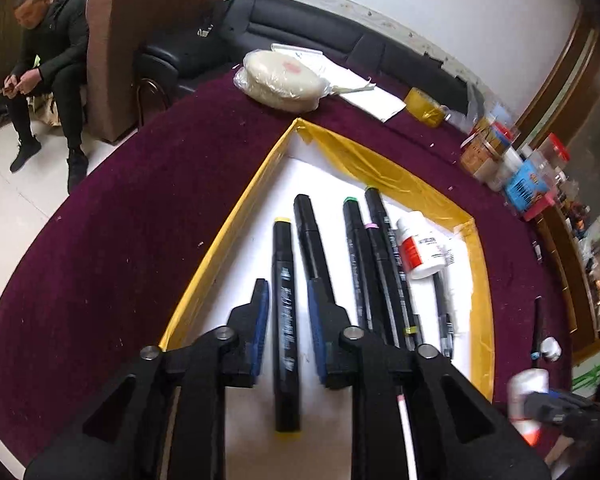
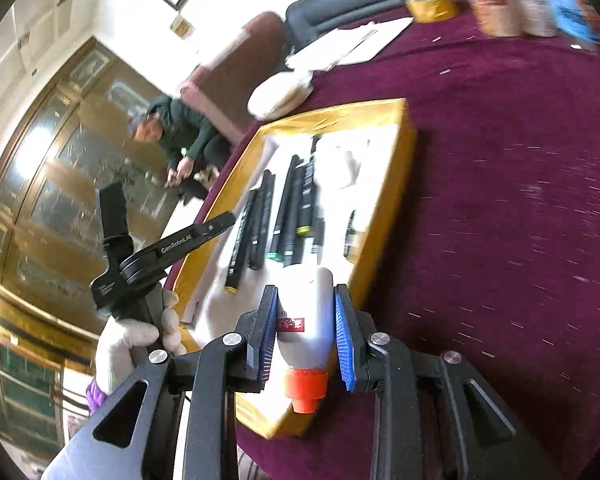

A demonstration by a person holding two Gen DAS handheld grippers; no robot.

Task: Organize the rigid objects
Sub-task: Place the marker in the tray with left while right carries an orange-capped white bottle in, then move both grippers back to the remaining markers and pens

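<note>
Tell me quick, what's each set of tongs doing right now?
Left tongs: open, empty, straddling a yellow-capped black marker in the yellow-rimmed tray.
Right tongs: closed on a white glue bottle.

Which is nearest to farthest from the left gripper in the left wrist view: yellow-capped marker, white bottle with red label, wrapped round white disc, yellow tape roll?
1. Yellow-capped black marker: between the left gripper's fingers, in the tray.
2. White bottle with red label: right side of the tray.
3 and 4. Plastic-wrapped round white disc and yellow tape roll: beyond the tray, too close to rank.
</note>
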